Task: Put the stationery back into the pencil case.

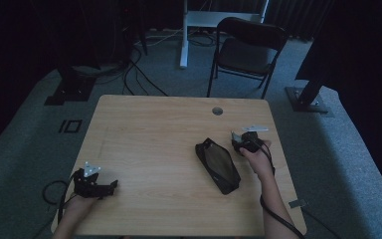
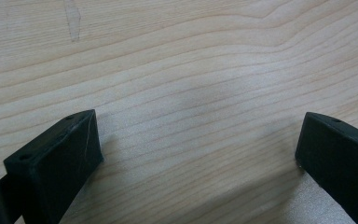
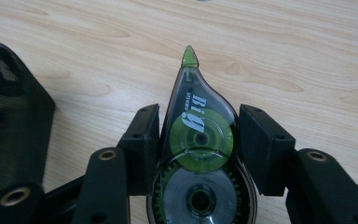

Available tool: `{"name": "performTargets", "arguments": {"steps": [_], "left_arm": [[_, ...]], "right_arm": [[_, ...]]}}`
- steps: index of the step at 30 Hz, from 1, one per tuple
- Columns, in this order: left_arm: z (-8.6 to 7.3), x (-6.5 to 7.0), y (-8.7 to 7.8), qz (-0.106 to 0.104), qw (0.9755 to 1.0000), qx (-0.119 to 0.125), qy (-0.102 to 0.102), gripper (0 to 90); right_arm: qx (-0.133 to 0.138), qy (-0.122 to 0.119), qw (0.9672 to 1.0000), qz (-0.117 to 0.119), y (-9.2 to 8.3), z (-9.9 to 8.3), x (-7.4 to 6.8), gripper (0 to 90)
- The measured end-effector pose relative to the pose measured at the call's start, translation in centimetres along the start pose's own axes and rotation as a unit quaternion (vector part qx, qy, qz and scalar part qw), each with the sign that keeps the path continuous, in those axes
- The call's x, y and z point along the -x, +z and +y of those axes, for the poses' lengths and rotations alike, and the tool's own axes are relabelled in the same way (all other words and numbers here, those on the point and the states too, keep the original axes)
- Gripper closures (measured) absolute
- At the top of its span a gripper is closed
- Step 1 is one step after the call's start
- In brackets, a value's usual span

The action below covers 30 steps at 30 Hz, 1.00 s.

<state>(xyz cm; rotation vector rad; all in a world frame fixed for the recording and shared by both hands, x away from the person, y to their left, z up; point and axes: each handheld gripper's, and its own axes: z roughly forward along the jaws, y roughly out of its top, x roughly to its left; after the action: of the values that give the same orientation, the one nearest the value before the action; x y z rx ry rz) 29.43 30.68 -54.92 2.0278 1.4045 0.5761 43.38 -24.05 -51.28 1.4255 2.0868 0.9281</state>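
Note:
A clear correction tape roller [image 3: 198,140] with green reels and a green tip sits between the jaws of my right gripper [image 3: 200,114], and both pads press on its sides. In the high view, the right gripper [image 1: 239,141] is held just right of a black mesh pouch [image 1: 218,165] that lies on the wooden table [image 1: 154,129]. The pouch [image 3: 9,126] also fills the left edge of the right gripper view. My left gripper [image 1: 110,185] rests near the table's front left edge. Its jaws [image 2: 198,135] stand wide apart over bare wood with nothing between them.
A round cable hole [image 1: 217,110] is set in the table's far edge. Behind the table stand a black folding chair [image 1: 248,50] and a white desk leg [image 1: 184,35], with cables on the carpet at the back left.

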Motion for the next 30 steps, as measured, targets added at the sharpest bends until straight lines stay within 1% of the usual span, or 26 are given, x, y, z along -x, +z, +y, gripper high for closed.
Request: {"name": "performTargets", "arguments": {"steps": [2, 7, 9, 10, 12, 13, 14, 16, 18, 20, 22, 24, 25, 27, 29, 30], "left_arm": [[0.0, 0.0, 0.0, 0.0, 1.0, 0.0, 0.0, 0.2], [0.0, 0.0, 0.0, 0.0, 1.0, 0.0, 0.0, 0.2], [0.0, 0.0, 0.0, 0.0, 1.0, 0.0, 0.001, 0.2], [0.0, 0.0, 0.0, 0.0, 1.0, 0.0, 0.0, 0.2], [0.0, 0.0, 0.0, 0.0, 1.0, 0.0, 0.001, 0.2], [0.0, 0.0, 0.0, 0.0, 1.0, 0.0, 0.0, 0.2], [0.0, 0.0, 0.0, 0.0, 1.0, 0.0, 0.0, 0.2], [0.0, 0.0, 0.0, 0.0, 1.0, 0.0, 0.0, 0.2], [0.0, 0.0, 0.0, 0.0, 1.0, 0.0, 0.0, 0.2], [0.0, 0.0, 0.0, 0.0, 1.0, 0.0, 0.0, 0.2], [0.0, 0.0, 0.0, 0.0, 1.0, 0.0, 0.0, 0.2], [0.0, 0.0, 0.0, 0.0, 1.0, 0.0, 0.0, 0.2], [0.0, 0.0, 0.0, 0.0, 1.0, -0.001, 0.0, 0.2], [0.0, 0.0, 0.0, 0.0, 1.0, 0.0, 0.0, 0.2], [0.0, 0.0, 0.0, 0.0, 1.0, 0.0, 0.0, 0.2], [0.0, 0.0, 0.0, 0.0, 1.0, 0.0, 0.0, 0.2]], "right_arm": [[0.001, 0.006, 1.0, 0.007, -0.5, 0.2, 0.0, 49.7], [0.01, 0.014, 0.9998, 0.013, -2.1, 0.6, -0.3, 49.6], [0.019, 0.019, 0.9995, 0.019, -2.8, 0.7, -0.4, 49.7], [0.023, 0.021, 0.9992, 0.024, -3.0, 0.8, -0.5, 49.7], [0.025, 0.022, 0.9991, 0.027, -3.2, 0.8, -0.5, 49.7], [0.024, 0.016, 0.9993, 0.023, -3.6, 0.9, -0.7, 49.7], [0.023, 0.015, 0.9994, 0.021, -3.9, 1.0, -0.8, 49.7], [0.024, 0.018, 0.9993, 0.022, -4.3, 1.1, -1.0, 49.7], [0.025, 0.018, 0.9994, 0.017, -4.6, 1.2, -1.1, 49.7], [0.029, 0.021, 0.999, 0.026, -4.9, 1.3, -1.2, 49.7], [0.027, 0.017, 0.9992, 0.023, -5.1, 1.3, -1.3, 49.7], [0.025, 0.02, 0.9991, 0.029, -5.3, 1.2, -1.5, 49.7], [0.023, 0.015, 0.9993, 0.027, -5.4, 1.2, -1.6, 49.7], [0.027, 0.02, 0.999, 0.03, -5.8, 1.2, -1.8, 49.7], [0.03, 0.018, 0.9991, 0.027, -6.2, 1.2, -2.0, 49.7], [0.03, 0.02, 0.9989, 0.029, -6.4, 1.3, -2.1, 49.7]]}}
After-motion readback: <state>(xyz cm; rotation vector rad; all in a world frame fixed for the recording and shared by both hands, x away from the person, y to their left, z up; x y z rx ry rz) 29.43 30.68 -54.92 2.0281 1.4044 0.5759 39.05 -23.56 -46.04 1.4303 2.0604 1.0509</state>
